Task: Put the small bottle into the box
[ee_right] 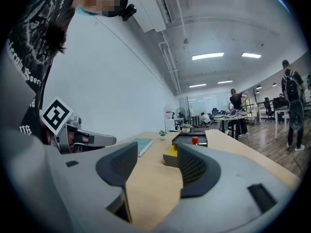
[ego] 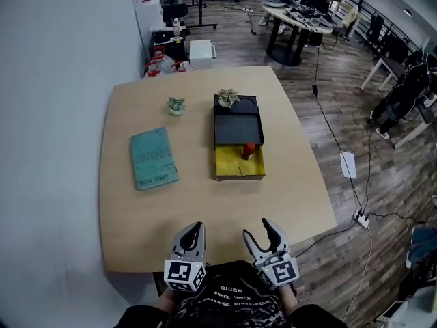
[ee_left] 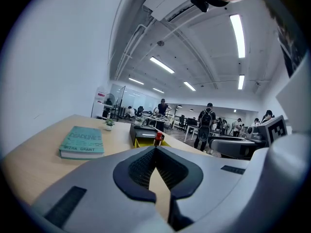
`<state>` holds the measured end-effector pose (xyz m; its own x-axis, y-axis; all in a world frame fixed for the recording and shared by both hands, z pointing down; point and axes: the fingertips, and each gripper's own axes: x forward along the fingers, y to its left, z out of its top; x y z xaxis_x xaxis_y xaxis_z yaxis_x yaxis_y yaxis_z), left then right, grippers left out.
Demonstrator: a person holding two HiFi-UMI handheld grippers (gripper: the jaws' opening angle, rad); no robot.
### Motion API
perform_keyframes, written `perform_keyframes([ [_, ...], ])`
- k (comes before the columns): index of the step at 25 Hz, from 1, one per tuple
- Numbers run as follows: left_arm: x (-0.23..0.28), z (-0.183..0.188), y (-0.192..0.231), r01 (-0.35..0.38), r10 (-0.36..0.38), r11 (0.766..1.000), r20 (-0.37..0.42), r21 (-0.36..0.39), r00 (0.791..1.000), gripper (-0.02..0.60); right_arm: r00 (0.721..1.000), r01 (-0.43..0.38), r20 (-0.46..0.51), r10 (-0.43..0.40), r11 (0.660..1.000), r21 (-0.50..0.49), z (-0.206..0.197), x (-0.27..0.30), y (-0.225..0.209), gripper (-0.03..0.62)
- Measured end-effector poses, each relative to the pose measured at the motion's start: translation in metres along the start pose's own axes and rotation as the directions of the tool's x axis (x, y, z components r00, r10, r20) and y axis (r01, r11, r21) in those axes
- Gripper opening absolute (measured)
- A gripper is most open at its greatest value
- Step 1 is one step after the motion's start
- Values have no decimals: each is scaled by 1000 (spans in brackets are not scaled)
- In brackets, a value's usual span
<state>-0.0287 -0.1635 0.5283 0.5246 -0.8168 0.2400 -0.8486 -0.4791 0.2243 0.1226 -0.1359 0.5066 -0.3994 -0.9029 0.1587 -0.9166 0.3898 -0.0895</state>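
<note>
**Both hand-held grippers low at the near tabletop edge; bottle at the box.**

Lower centre of the head view: the left hand-held gripper (ego: pixel 194 229) has its jaws together on nothing, and the right hand-held gripper (ego: pixel 259 229) has its jaws apart and empty. Mid-frame on the tabletop (ego: pixel 198 203), well apart from both, the red-capped small bottle (ego: pixel 248 150) stands upright. It appears to be already inside the box (ego: pixel 229 161), at the right of the yellow section. Risk: a further reach in could tip the narrow bottle or shove the box.
</note>
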Motion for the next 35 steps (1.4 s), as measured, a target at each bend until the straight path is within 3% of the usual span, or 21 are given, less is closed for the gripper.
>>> perform_keyframes([
  [4,-1,0,-2,8,-8,1000,-11,14,1000,3,999,-49,5,49,998,-27,4,3,11,232],
  [5,-1,0,-2,11,-11,1000,-12,16,1000,3,999,-50,1,50,998,-41,5,4,12,175],
  [9,0,0,-3,21,-20,1000,-14,16,1000,3,997,-73,-9,73,993,-94,7,9,20,87],
  [13,1,-1,-2,19,-19,1000,-12,19,1000,3,995,-95,2,96,992,-87,7,12,26,5],
  [22,8,-3,-17,78,-76,994,-28,78,997,3,996,-88,-3,88,995,-56,7,16,20,2],
  [30,7,-1,-19,104,-105,993,11,57,994,3,998,-46,-51,42,997,-70,-4,18,9,2],
  [35,7,0,-28,167,-168,985,31,39,985,3,998,-25,-67,22,998,-52,-3,20,4,2],
])
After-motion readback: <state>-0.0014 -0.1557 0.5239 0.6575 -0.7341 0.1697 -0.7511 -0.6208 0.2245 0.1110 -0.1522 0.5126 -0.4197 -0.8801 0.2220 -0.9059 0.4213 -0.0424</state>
